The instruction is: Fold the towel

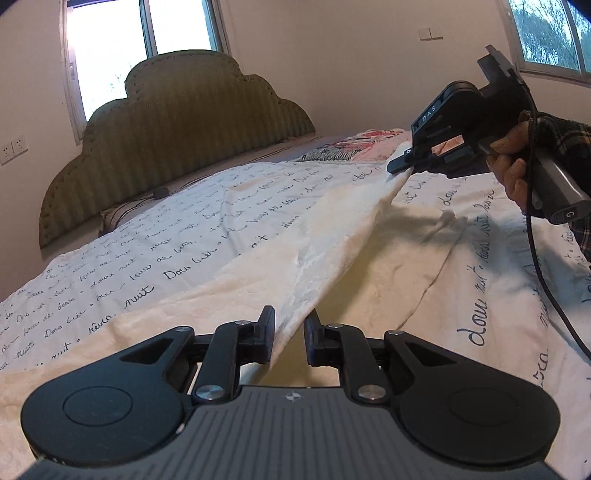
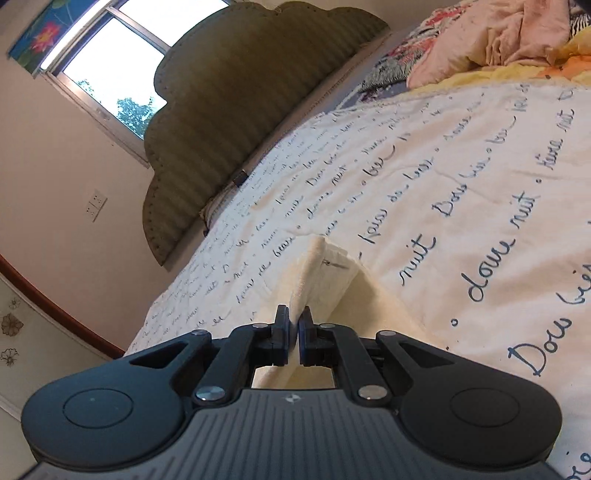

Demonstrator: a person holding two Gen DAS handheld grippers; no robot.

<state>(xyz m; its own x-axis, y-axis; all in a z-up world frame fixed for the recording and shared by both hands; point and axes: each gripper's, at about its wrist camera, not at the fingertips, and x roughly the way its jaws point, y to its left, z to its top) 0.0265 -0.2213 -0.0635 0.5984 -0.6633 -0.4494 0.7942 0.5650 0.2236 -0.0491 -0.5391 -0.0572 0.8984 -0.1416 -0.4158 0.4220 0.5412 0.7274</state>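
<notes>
A cream towel (image 1: 332,236) lies on the bed, with one edge lifted into a taut ridge between the two grippers. My left gripper (image 1: 290,325) is at the near end of the ridge; towel cloth fills the gap between its fingers, which stand a little apart. At the far end, my right gripper (image 1: 399,166) is pinched on the towel's corner and held by a person's hand (image 1: 513,166). In the right wrist view the right gripper (image 2: 293,321) is shut on a fold of the towel (image 2: 321,273), and the corner sticks up past the fingertips.
Under the towel lies a white bedspread (image 1: 147,266) printed with blue script (image 2: 443,184). An olive scalloped headboard (image 1: 177,122) stands at the far side. Crumpled pink and patterned bedding (image 2: 498,33) is piled at the bed's far right. A black cable (image 1: 546,288) trails from the right gripper.
</notes>
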